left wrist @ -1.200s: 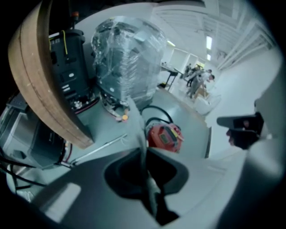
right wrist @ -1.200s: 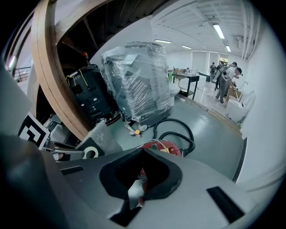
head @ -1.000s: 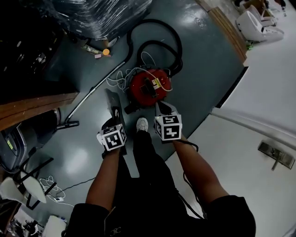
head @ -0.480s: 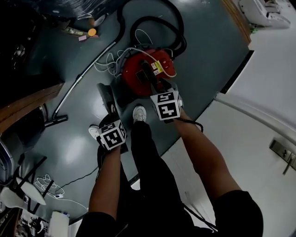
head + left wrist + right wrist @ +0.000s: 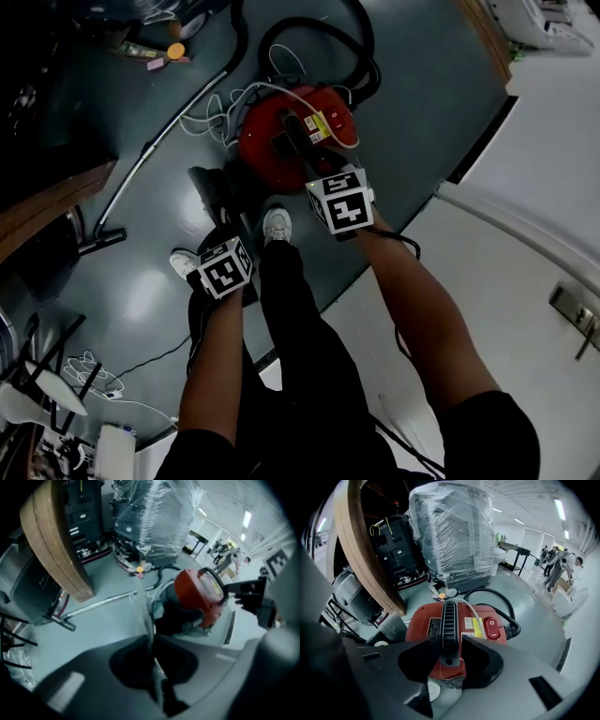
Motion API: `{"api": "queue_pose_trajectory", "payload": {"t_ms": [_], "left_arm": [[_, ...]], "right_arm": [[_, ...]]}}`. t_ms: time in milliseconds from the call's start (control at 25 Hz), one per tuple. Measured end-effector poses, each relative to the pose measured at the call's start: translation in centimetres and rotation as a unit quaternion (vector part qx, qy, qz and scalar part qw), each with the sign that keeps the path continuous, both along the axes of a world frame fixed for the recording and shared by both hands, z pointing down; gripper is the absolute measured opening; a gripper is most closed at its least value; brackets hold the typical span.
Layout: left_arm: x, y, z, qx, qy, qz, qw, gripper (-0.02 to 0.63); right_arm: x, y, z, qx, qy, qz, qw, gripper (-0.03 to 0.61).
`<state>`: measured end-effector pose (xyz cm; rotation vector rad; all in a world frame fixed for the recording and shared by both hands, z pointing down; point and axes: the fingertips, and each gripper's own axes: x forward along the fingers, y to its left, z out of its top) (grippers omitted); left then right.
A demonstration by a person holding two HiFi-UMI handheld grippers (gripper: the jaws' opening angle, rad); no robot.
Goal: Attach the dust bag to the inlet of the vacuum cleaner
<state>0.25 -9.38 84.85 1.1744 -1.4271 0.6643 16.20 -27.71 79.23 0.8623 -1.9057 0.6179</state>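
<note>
Head view: both hands have dropped toward the floor. The right gripper (image 5: 323,173) now sits at the 5 o'clock edge of the red vacuum cleaner (image 5: 281,141). The left gripper (image 5: 218,234) hangs lower, at about 7 o'clock. A flat dark panel, which I take for the dust bag (image 5: 206,186), rises from it toward 12 o'clock. That brings bag and machine close, though fitting has not begun.

Left gripper view: the left gripper (image 5: 151,641) has its jaws nearly together, pinching a thin, pale, limp sheet edge-on, seemingly the dust bag (image 5: 146,616). The vacuum cleaner (image 5: 194,595), glossy and rounded, lies at 1 o'clock. I cannot pick out the inlet.

Right gripper view: the right gripper (image 5: 452,644) has just spread its jaws and eased them in slightly. The near end of the black ribbed carry handle (image 5: 448,620) stands between them, apparently not yet clamped. A red rocker switch (image 5: 492,627) sits at 2 o'clock, and a smooth black hose (image 5: 497,597) curls beyond.
</note>
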Motion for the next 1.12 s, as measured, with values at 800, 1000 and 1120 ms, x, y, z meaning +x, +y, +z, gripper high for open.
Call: {"api": "queue_pose_trajectory", "payload": {"t_ms": [800, 1000, 1120], "left_arm": [[1.3, 0.5, 1.2, 0.013, 0.021, -0.005, 0.9997, 0.025], [1.1, 0.0, 1.5, 0.019, 0.014, -0.020, 0.9995, 0.025], [1.0, -0.6, 1.6, 0.029, 0.014, -0.041, 0.9986, 0.023]], "right_arm": [[-0.1, 0.4, 1.3, -0.025, 0.026, -0.016, 0.999, 0.135], [-0.1, 0.4, 1.5, -0.042, 0.053, -0.013, 0.998, 0.133], [-0.1, 0.5, 1.6, -0.051, 0.059, -0.021, 0.997, 0.135]]}}
